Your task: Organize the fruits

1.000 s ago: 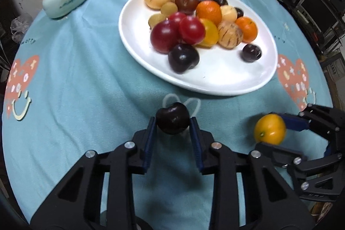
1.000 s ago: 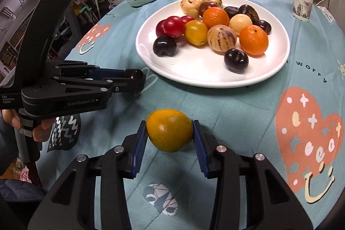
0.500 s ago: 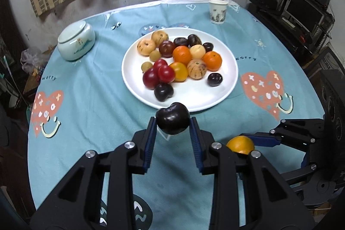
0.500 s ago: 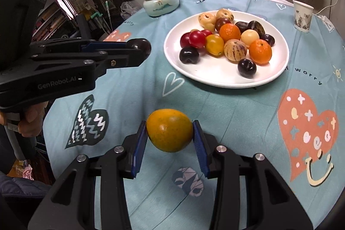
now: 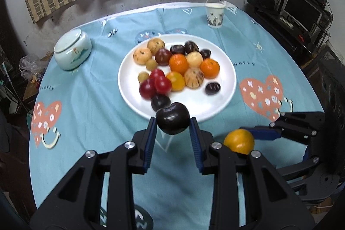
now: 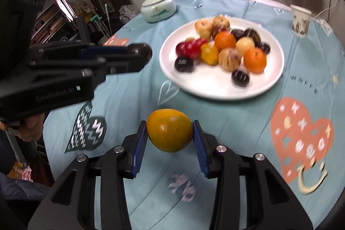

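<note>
My left gripper (image 5: 172, 122) is shut on a dark plum (image 5: 172, 118) and holds it well above the table, near the front rim of the white plate (image 5: 224, 100). My right gripper (image 6: 170, 133) is shut on a yellow-orange fruit (image 6: 170, 129), also raised above the cloth. The plate (image 6: 217, 87) holds several fruits: oranges (image 5: 209, 68), red plums (image 5: 162, 84), dark plums (image 5: 212, 88) and tan ones (image 5: 142, 55). The right gripper and its fruit (image 5: 239, 141) show at lower right in the left wrist view. The left gripper (image 6: 141, 52) shows at left in the right wrist view.
A round table with a teal heart-print cloth (image 5: 86, 100). A lidded ceramic jar (image 5: 72, 51) stands at the back left, a paper cup (image 5: 214, 15) at the back right. Shelves and a monitor (image 5: 301, 10) stand beyond the table's right edge.
Both grippers have risen and pulled back from the table with their fruits; the plate looks smaller and farther, and the window and curtains have come into view.
</note>
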Demonstrator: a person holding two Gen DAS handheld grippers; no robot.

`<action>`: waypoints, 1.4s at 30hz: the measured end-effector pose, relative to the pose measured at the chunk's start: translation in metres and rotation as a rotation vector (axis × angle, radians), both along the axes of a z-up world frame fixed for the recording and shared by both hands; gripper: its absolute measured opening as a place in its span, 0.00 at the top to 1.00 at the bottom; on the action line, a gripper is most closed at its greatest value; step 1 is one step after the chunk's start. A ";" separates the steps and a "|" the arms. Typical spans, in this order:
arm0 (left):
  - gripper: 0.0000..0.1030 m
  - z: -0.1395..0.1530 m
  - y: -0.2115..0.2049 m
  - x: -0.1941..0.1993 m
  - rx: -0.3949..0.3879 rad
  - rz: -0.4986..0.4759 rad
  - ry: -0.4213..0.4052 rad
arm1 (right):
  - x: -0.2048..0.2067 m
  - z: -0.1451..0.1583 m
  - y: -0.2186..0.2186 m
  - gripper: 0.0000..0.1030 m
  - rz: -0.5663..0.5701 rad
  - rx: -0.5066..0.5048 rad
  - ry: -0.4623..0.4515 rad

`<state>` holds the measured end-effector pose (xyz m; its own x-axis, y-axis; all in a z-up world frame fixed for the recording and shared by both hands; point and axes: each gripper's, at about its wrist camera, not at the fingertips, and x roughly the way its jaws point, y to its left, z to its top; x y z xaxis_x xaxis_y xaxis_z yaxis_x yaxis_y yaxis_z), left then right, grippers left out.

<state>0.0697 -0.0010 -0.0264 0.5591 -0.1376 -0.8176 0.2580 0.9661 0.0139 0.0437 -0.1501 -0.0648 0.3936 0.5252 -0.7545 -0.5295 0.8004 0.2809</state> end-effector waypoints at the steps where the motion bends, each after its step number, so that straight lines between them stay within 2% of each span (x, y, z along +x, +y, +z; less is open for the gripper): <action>1: 0.69 0.003 0.001 0.007 -0.004 0.006 -0.010 | 0.007 0.004 -0.001 0.59 -0.006 0.000 -0.013; 4: 0.69 0.009 0.005 0.032 -0.048 0.034 -0.030 | 0.036 0.017 -0.005 0.59 -0.052 -0.011 -0.062; 6: 0.69 0.006 0.006 0.057 -0.078 0.058 -0.013 | 0.061 0.019 -0.005 0.59 -0.087 -0.025 -0.079; 10: 0.69 -0.010 -0.001 0.098 -0.039 0.094 0.004 | 0.110 0.007 -0.003 0.59 -0.138 -0.074 -0.069; 14: 0.68 -0.025 -0.006 0.117 0.021 0.090 0.013 | 0.146 -0.009 -0.005 0.58 -0.171 -0.111 -0.047; 16: 0.60 -0.029 -0.007 0.122 0.040 0.095 0.011 | 0.154 -0.013 -0.005 0.55 -0.177 -0.135 -0.047; 17: 0.48 -0.030 -0.007 0.122 0.046 0.098 0.003 | 0.157 -0.014 -0.005 0.49 -0.172 -0.140 -0.050; 18: 0.42 -0.028 -0.004 0.122 0.054 0.109 -0.014 | 0.158 -0.012 -0.006 0.36 -0.192 -0.162 -0.071; 21: 0.25 -0.022 0.004 0.120 0.049 0.137 -0.033 | 0.160 -0.004 -0.016 0.30 -0.201 -0.123 -0.086; 23: 0.24 -0.014 0.010 0.116 0.059 0.157 -0.056 | 0.156 0.008 -0.025 0.30 -0.217 -0.104 -0.105; 26: 0.15 0.007 0.014 0.102 0.068 0.183 -0.124 | 0.134 0.029 -0.039 0.29 -0.234 -0.035 -0.127; 27: 0.09 0.016 0.016 0.096 0.064 0.192 -0.154 | 0.126 0.034 -0.042 0.27 -0.232 -0.009 -0.131; 29: 0.06 0.034 0.018 0.083 0.038 0.201 -0.210 | 0.099 0.044 -0.047 0.20 -0.231 0.029 -0.157; 30: 0.04 0.044 0.018 0.076 0.024 0.208 -0.231 | 0.088 0.046 -0.048 0.13 -0.232 0.037 -0.169; 33: 0.03 0.066 0.018 0.061 -0.006 0.221 -0.279 | 0.055 0.051 -0.047 0.11 -0.221 0.049 -0.185; 36: 0.03 0.080 0.016 0.047 -0.020 0.219 -0.291 | 0.031 0.054 -0.044 0.11 -0.215 0.066 -0.182; 42: 0.03 0.095 0.015 0.015 -0.017 0.265 -0.352 | 0.001 0.062 -0.035 0.11 -0.207 0.072 -0.194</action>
<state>0.0843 0.0145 0.0682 0.8208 0.0365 -0.5700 -0.0166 0.9991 0.0401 0.0450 -0.1853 -0.0027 0.6309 0.4686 -0.6184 -0.4067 0.8785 0.2507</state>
